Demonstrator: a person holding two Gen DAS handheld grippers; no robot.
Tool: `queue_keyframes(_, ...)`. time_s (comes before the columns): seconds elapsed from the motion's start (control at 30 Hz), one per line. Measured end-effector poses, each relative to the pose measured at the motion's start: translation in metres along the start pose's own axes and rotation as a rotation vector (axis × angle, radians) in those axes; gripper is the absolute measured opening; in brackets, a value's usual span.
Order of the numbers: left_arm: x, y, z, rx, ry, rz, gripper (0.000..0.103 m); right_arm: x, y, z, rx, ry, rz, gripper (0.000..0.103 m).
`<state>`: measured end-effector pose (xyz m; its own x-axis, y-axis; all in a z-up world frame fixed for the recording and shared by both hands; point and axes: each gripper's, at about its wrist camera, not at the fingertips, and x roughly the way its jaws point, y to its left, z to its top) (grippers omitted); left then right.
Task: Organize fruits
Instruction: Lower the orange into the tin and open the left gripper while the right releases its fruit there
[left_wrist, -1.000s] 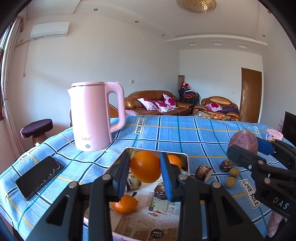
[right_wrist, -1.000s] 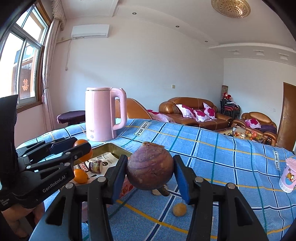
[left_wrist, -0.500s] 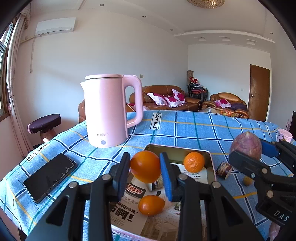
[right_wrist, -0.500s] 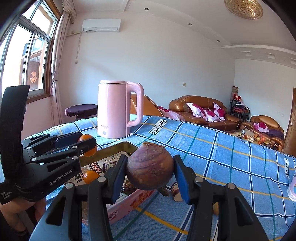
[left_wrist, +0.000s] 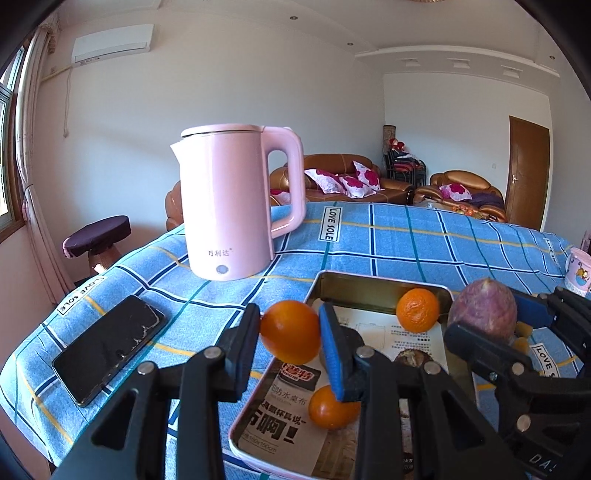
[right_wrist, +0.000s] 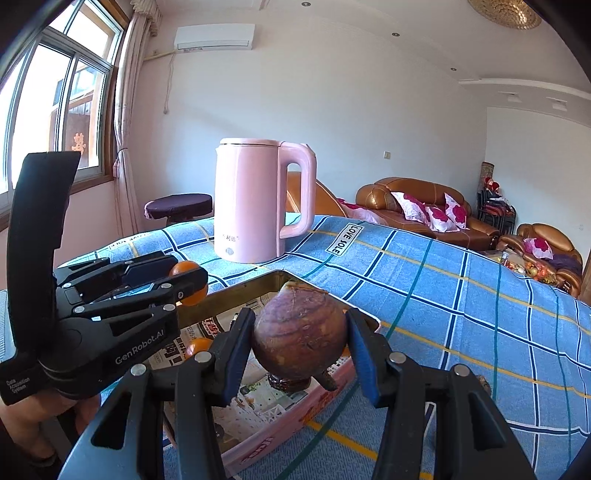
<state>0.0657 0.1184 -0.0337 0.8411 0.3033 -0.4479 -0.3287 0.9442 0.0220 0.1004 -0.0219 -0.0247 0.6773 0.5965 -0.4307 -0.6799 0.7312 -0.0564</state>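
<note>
orange fruit (left_wrist: 290, 331) and purple fruit (right_wrist: 300, 334), each clamped in jaws, now hover nearer the tin tray (left_wrist: 373, 291).

The left gripper (left_wrist: 290, 332) covers part of the lower orange (left_wrist: 330, 408) in the tin tray (left_wrist: 380, 291). The right gripper (right_wrist: 300, 341) and its purple fruit (right_wrist: 300, 332) hide the tray's centre. A cup (left_wrist: 576, 271) is cut off at the picture's edge. Small brown items (left_wrist: 410, 360) in the tray cannot be identified.
</note>
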Motion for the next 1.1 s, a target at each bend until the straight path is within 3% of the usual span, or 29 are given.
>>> queue_keyframes(0.9, 0.028, -0.011, 0.0, 0.063, 0.135, -0.043, 0.037, 0.05, -0.006, -0.006, 0.063, 0.213, 0.071, 0.053)
queue_keyframes(1.0, 0.028, -0.009, 0.001, 0.059, 0.134, -0.036, 0.041, 0.05, -0.006, -0.006, 0.065, 0.213, 0.07, 0.053)
queue_keyframes(1.1, 0.025, -0.007, 0.001, 0.046, 0.118, -0.004, 0.056, 0.049, -0.007, -0.005, 0.071, 0.206, 0.066, 0.055)
